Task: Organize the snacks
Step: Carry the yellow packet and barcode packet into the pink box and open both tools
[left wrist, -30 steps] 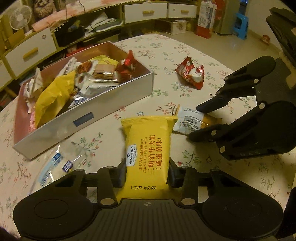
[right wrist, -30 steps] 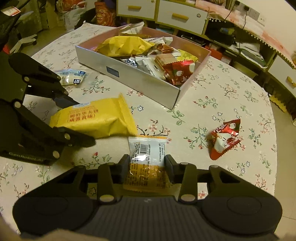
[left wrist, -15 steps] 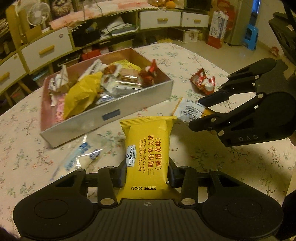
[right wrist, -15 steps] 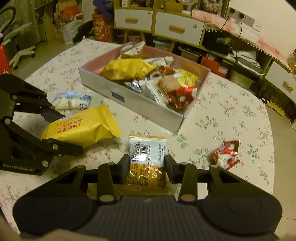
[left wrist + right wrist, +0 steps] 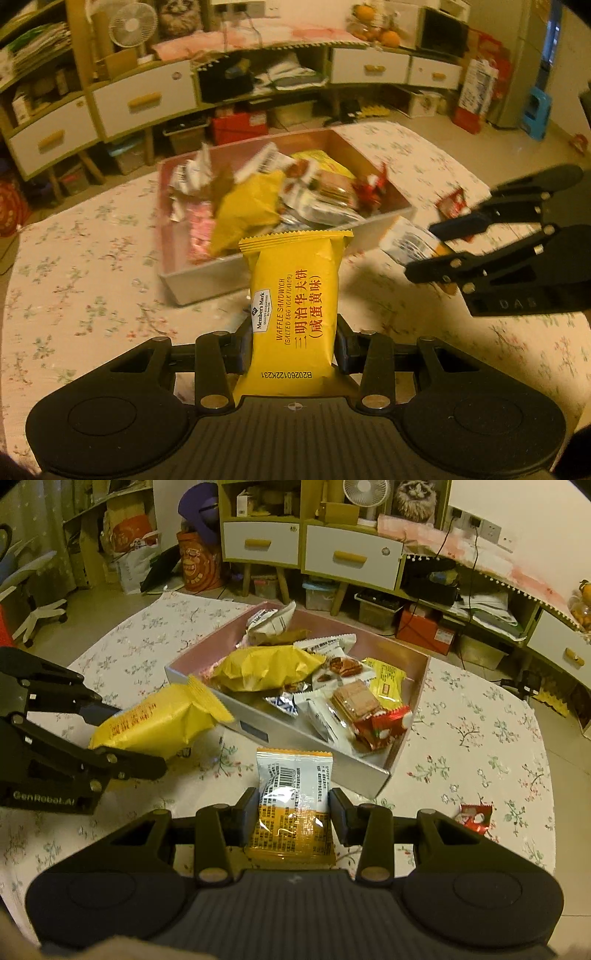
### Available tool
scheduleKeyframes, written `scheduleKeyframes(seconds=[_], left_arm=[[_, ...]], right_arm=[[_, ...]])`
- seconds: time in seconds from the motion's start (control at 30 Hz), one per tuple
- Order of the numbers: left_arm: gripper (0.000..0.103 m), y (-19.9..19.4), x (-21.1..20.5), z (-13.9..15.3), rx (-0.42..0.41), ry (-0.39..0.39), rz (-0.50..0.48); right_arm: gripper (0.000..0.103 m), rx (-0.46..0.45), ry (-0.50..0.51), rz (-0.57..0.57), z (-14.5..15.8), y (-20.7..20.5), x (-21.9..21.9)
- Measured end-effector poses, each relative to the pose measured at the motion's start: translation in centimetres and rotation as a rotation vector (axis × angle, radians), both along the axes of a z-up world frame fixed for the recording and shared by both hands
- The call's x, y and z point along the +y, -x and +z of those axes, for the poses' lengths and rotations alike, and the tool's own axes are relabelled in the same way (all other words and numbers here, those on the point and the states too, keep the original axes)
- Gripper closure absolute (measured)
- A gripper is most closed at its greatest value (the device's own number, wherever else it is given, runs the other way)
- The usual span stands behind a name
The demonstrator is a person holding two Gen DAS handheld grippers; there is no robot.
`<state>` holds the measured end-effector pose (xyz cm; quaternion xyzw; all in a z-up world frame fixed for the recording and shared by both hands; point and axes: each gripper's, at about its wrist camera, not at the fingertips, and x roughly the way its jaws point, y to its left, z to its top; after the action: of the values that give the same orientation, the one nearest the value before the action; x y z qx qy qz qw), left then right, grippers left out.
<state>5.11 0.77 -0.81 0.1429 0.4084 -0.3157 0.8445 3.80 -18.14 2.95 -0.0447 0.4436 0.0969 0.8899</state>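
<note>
You're looking at a yellow waffle sandwich packet (image 5: 293,299) carrying red lettering, and a white-and-orange snack packet (image 5: 291,805) showing a black barcode. The tablecloth (image 5: 92,266) is showing small flower sprigs on cream, while the box (image 5: 325,755) is glowing pink inside, silvery grey outside.

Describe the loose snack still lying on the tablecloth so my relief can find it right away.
Start at the long open box of snacks in the middle of the flowered table. Go past the box's near right corner onto bare cloth, near the table's edge. There lies the small red wrapper with white print, alone on the cloth, unlike the yellow pack and the white-and-orange packet, which are both held in tools.
</note>
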Motion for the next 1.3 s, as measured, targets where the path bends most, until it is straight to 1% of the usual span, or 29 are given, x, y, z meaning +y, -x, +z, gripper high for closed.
scheduleKeyframes(seconds=[0.2, 0.3, 0.43, 0.63, 0.9, 1.1, 1.2, 1.3], left_arm=[[0.064, -2.2, 0.7, 1.1, -0.026, -0.011, 0.037], [0.064, -3.6, 0.7, 1.6, -0.044, -0.030, 0.053], [0.064, -5.7, 0.7, 1.9, -0.047, -0.041, 0.075], [0.064, -8.4, -0.5, 1.4, -0.059, -0.086, 0.077], [0.064, -11.2, -2.3, 0.6, -0.065, -0.118, 0.082], [0.064, -12.4, -3.4, -0.3, -0.060, -0.129, 0.065], [0.064, -13.0, -3.6, -0.6, -0.053, -0.121, 0.068], [0.064, -13.6, -3.8, -0.9, -0.035, -0.122, 0.065]], right_arm=[[0.065, -0.011, 0.013, 0.001, 0.5, -1.2, 0.6], [0.065, -0.021, 0.005, -0.011, 0.8, -2.2, 0.6], [0.065, -0.036, -0.004, -0.021, 1.0, -3.6, 0.7], [0.065, -0.042, 0.004, -0.025, 0.7, -5.2, 1.0], [0.065, -0.036, 0.006, -0.047, -0.3, -6.8, 0.6], [0.065, -0.034, 0.005, -0.059, -0.9, -7.5, 0.3], [0.065, -0.032, -0.001, -0.061, -1.1, -7.7, 0.3], [0.065, -0.030, 0.002, -0.061, -1.3, -7.9, 0.3]])
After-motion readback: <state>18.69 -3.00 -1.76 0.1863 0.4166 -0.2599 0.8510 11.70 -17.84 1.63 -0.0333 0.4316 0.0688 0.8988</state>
